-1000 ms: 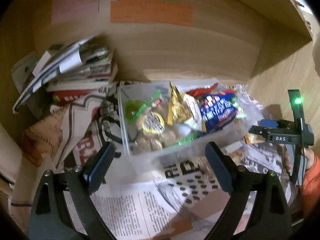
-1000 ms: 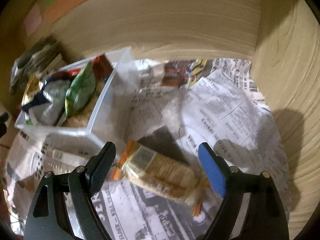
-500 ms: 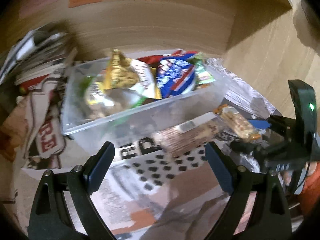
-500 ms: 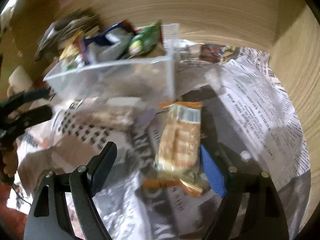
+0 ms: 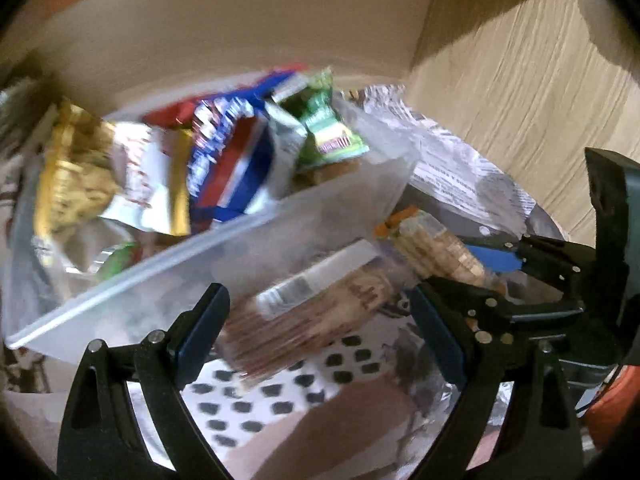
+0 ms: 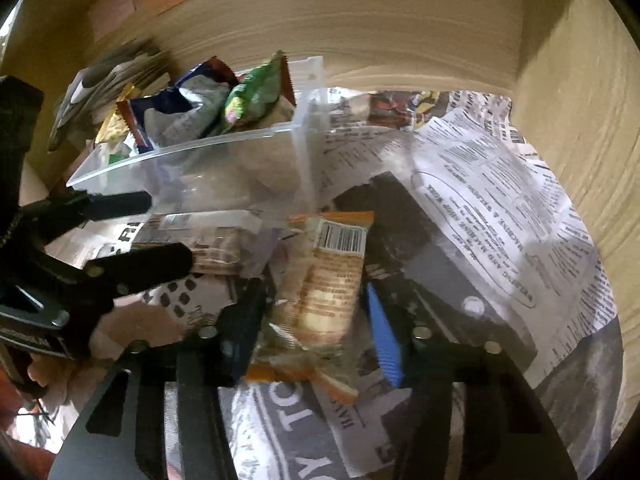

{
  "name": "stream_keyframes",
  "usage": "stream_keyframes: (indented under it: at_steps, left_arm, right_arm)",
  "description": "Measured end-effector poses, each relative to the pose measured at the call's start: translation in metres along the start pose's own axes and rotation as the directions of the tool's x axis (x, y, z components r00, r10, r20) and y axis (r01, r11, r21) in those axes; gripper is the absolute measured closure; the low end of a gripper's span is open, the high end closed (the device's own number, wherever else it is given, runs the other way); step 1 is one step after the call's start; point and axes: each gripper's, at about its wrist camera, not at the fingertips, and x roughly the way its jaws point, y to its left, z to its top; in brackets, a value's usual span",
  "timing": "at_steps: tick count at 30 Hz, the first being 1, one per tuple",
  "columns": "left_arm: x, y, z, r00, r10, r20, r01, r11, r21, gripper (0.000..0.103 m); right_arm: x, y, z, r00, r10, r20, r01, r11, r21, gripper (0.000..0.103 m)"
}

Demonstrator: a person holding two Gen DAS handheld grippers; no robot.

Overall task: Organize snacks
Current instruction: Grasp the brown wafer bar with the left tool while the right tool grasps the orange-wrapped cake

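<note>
Left wrist camera looks steeply down, close over the clear bin [image 5: 248, 240]. Right wrist camera faces it from the right; both share the bin [image 6: 224, 160].

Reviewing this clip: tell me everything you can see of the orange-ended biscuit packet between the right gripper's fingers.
The biscuit packet is a clear wrapper with orange crimped ends, showing pale stacked biscuits inside and a white barcode label near its far end. It lies lengthwise on the newspaper, just in front of the clear plastic bin. The right gripper is closing around its near half, a finger on each long side. A second, browner packet lies just beside it. From the left wrist view it shows past the bin's corner.
</note>
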Motion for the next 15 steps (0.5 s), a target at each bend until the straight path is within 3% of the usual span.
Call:
stream_keyframes:
  at_steps: [6,13,15]
  left_arm:
    - [0.003,-0.012,-0.006,0.999,0.031,-0.012,-0.03,0.998,0.051,0.01]
    - [-0.015,-0.02,-0.025,0.999,0.008,-0.051,-0.004,0.998,0.069,0.012]
    - [-0.024,-0.02,-0.031,0.998,0.001,-0.055,0.003,0.998,0.066,0.016]
  right_arm:
    - [-0.007,-0.003,-0.01,1.0,-0.007,0.022,0.007,1.0,0.008,0.065]
    - [-0.021,0.001,-0.025,0.999,0.004,0.034,-0.004,1.0,0.002,0.065]
    - [-0.026,0.001,-0.029,0.999,0.011,0.034,-0.012,1.0,0.01,0.065]
